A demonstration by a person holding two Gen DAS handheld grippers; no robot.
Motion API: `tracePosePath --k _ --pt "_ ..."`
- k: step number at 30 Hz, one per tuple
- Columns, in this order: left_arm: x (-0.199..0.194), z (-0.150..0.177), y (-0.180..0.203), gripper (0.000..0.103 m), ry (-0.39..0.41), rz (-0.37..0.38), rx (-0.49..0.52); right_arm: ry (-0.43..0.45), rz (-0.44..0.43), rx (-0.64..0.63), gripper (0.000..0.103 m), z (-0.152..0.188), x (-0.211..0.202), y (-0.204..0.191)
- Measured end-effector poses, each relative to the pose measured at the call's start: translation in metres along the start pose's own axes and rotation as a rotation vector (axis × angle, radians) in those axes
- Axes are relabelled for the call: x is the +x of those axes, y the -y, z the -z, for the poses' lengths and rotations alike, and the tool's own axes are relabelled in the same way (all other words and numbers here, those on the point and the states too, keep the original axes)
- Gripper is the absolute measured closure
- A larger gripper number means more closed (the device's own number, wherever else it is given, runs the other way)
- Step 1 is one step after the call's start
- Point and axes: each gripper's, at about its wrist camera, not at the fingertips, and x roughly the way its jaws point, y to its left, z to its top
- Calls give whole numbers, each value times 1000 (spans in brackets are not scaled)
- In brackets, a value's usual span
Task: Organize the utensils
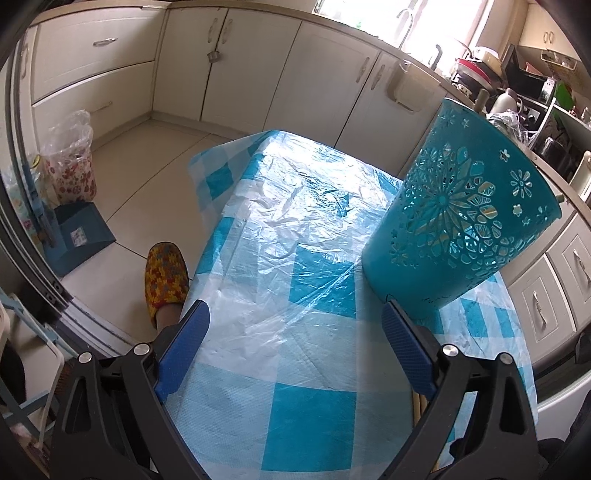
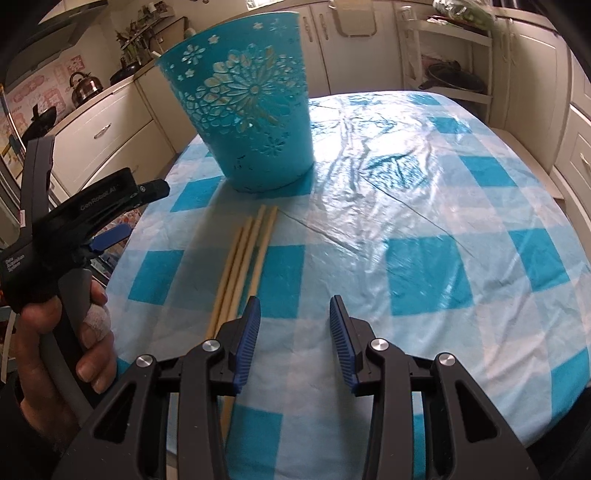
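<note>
teal cut-out bucket (image 2: 248, 122) upright on checked tablecloth (image 2: 424, 266); four pale chopsticks (image 2: 243, 266) lie before it. left gripper (image 1: 295, 325) angled down, fingers spread, empty. right gripper (image 2: 295, 314) angled down, fingers parted beside chopsticks, gripping nothing.

We see cream cabinets (image 1: 258, 70) at twelve o'clock, a bright window (image 1: 406, 18) toward one, pale floor tiles (image 1: 147, 155) at ten, and a kettle (image 2: 85, 88) on the counter at ten.
</note>
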Motion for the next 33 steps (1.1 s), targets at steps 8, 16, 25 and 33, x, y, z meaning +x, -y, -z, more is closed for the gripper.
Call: tracePosePath --k 8,16,25,33 --pt "-1 1 11 13 9 -17 51 6 4 -28 64 -15 16 -9" --pt "0 1 12 13 6 -16 53 5 69 -108 64 -31 32 -20" --pt "0 1 13 13 7 -15 56 -11 119 -199 88 -29 29 -17" --pt "0 23 46 13 -99 38 237 -37 107 -156 92 -16 7 15"
